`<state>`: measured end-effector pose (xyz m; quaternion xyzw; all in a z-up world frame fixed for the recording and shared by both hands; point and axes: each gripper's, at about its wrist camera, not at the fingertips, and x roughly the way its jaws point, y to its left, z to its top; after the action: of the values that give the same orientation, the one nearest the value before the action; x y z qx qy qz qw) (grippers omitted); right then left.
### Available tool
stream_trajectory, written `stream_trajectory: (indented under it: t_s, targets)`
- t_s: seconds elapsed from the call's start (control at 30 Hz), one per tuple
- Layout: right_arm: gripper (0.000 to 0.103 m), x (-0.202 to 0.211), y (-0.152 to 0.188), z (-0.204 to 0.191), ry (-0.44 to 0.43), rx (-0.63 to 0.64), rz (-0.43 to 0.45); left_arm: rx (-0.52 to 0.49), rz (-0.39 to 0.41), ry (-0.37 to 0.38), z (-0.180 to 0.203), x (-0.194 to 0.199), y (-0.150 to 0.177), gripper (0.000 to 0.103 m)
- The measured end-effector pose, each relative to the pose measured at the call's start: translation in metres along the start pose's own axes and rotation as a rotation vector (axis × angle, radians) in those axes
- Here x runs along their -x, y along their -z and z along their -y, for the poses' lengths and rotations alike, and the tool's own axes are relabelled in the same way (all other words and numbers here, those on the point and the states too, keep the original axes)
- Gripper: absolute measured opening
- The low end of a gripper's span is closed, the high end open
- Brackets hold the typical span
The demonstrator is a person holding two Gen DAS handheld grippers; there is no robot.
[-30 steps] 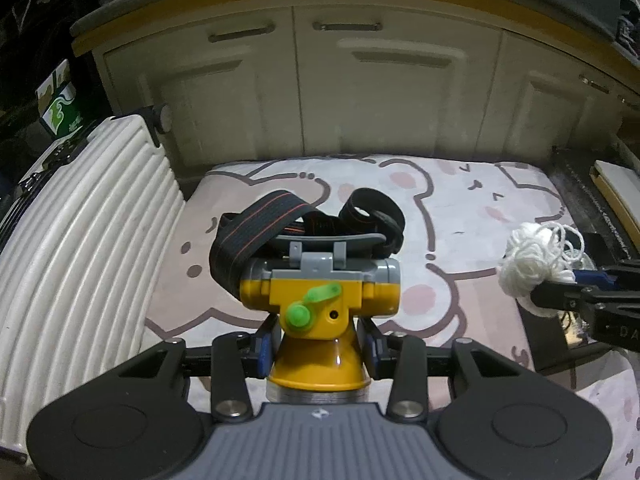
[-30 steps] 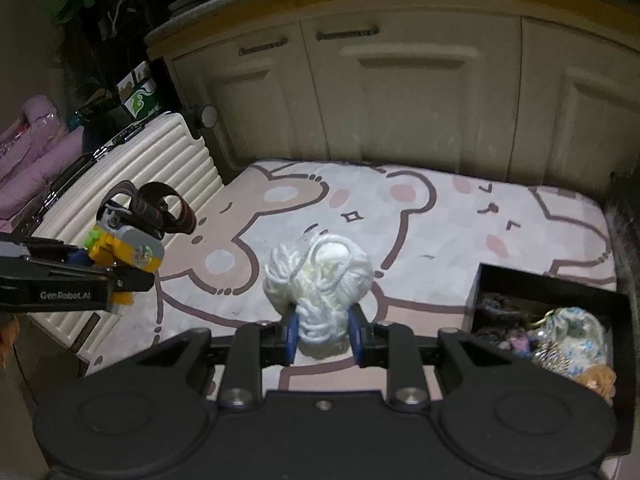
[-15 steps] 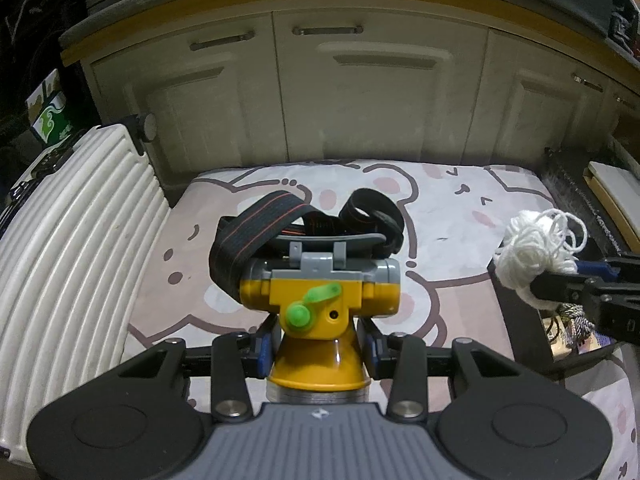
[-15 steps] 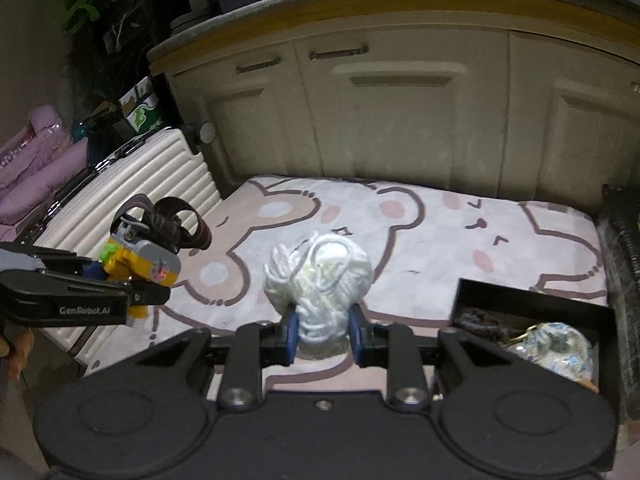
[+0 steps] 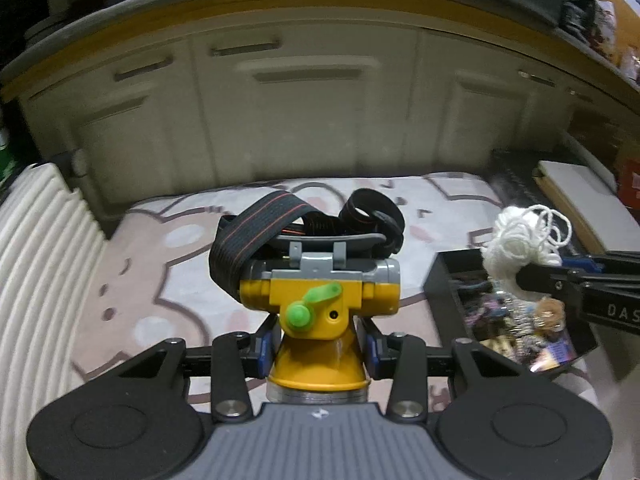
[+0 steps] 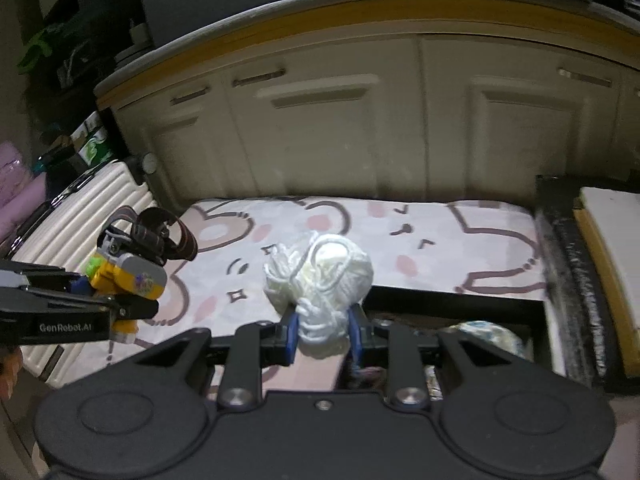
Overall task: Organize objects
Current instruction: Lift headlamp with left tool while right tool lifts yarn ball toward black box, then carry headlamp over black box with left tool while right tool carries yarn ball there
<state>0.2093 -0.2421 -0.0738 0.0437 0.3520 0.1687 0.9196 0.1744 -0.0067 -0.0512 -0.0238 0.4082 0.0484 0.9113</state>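
Note:
My left gripper [image 5: 318,350] is shut on a yellow and grey headlamp [image 5: 320,300] with a green knob and a black strap, held above the bear-print mat. It also shows at the left of the right wrist view [image 6: 128,272]. My right gripper [image 6: 322,334] is shut on a ball of white yarn [image 6: 320,276], held over the near left corner of a black box [image 6: 452,294]. The yarn also shows in the left wrist view [image 5: 516,240], above the same box [image 5: 440,292], which holds several small items.
A bear-print mat [image 5: 180,280] covers the floor before cream cabinets [image 5: 312,112]. A ribbed white suitcase [image 5: 36,280] lies on the left. A dark ledge with a white board [image 6: 608,240] runs along the right.
Both grippers have moved right with their loads. The black box has come closer, and the yarn now hangs over its edge.

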Motion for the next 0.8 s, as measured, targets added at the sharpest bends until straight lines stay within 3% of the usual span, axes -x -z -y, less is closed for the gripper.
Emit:
stream_trajectory:
  t_s: [0.8]
  targets:
    - [0.026,0.036,0.025,0.099,0.134,-0.19,0.016,-0.074,0.001,0.163,0.095,-0.034,-0.022,0.043]
